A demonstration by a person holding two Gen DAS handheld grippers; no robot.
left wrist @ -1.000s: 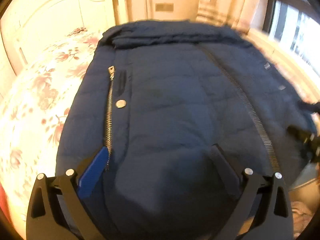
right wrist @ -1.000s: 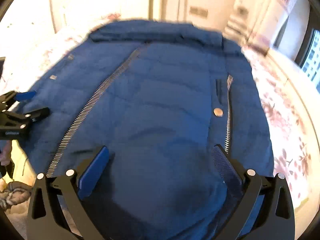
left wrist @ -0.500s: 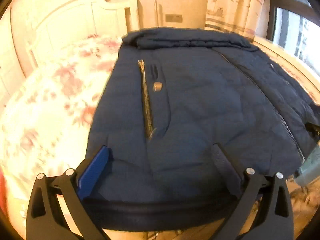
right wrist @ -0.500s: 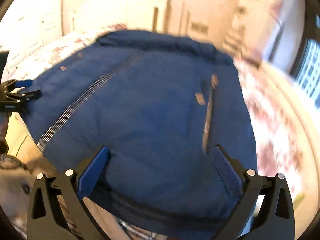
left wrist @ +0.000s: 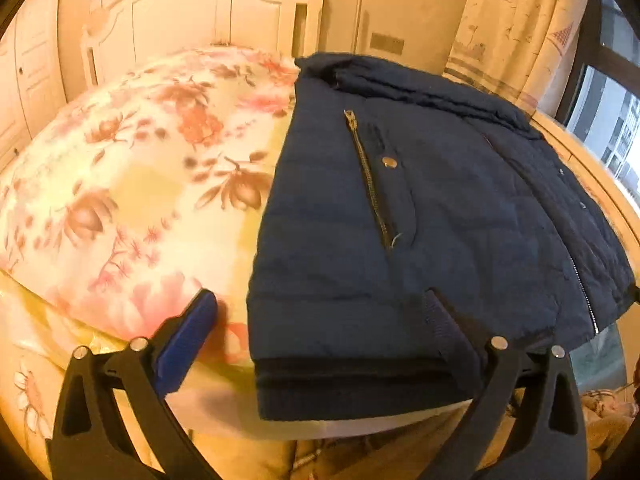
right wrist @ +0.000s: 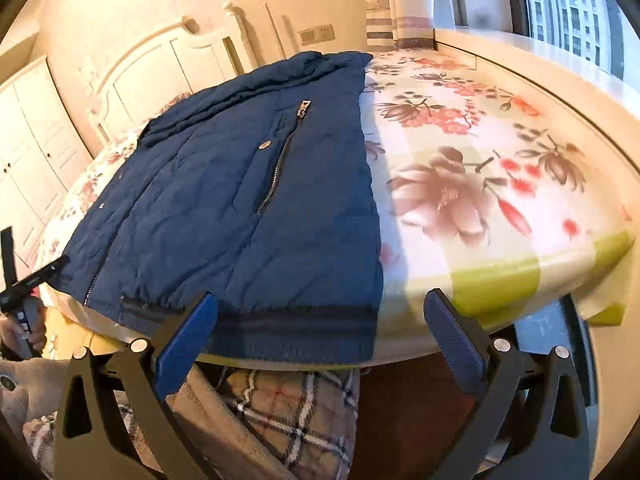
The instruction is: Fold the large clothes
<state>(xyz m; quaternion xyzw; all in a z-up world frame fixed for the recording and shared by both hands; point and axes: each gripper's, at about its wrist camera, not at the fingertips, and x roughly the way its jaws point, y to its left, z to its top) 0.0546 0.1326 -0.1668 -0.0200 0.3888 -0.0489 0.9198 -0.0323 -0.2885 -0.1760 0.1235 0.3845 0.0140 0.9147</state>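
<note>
A dark blue padded jacket (left wrist: 420, 240) lies flat on the bed, front up, hem at the near edge, collar at the far end. It also shows in the right wrist view (right wrist: 248, 208). My left gripper (left wrist: 320, 328) is open and empty, just off the hem at the jacket's left corner. My right gripper (right wrist: 320, 328) is open and empty, off the hem at the jacket's right corner. The left gripper (right wrist: 28, 280) also shows at the left edge of the right wrist view, beside the jacket's other corner.
The bed has a floral sheet (left wrist: 140, 200), also seen in the right wrist view (right wrist: 480, 184). A white headboard (left wrist: 208, 16) stands behind. A window (right wrist: 580, 8) and sill run along the right. A plaid cloth (right wrist: 292, 412) is below the bed's near edge.
Both grippers have drawn back from over the jacket to its hem edge and swung outward, the left toward the left corner, the right toward the right corner. Both stay open.
</note>
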